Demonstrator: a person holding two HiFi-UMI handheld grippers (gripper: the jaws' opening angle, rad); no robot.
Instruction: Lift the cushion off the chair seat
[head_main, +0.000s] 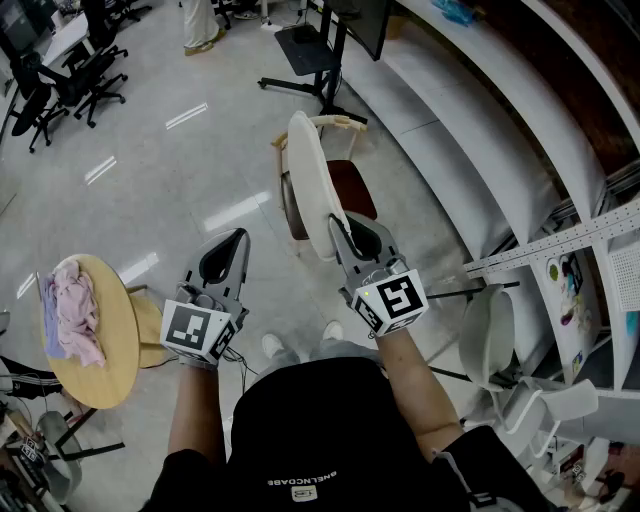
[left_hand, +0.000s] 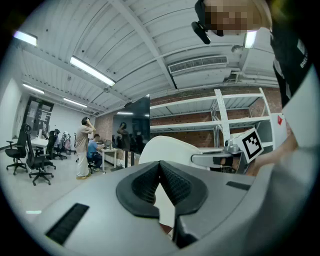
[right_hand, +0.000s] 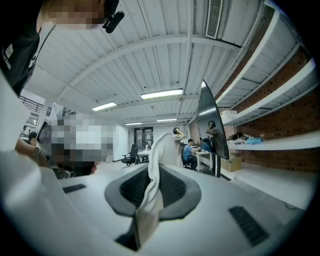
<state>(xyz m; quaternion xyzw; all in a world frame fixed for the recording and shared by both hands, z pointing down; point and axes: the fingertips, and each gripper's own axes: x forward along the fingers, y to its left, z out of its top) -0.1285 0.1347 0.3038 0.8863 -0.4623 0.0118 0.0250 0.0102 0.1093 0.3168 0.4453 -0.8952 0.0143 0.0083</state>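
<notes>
The white oval fabric cushion (head_main: 308, 180) stands almost upright over the left side of the chair with the dark red seat (head_main: 352, 188). I cannot tell if its lower edge touches the seat. The right gripper (head_main: 337, 222) is clenched on the near edge of the cushion, and the white cloth is pinched between its dark ribbed pads (right_hand: 172, 187). The left gripper (head_main: 240, 236) is to the left of the chair, apart from the cushion, with its jaws pressed together on nothing.
</notes>
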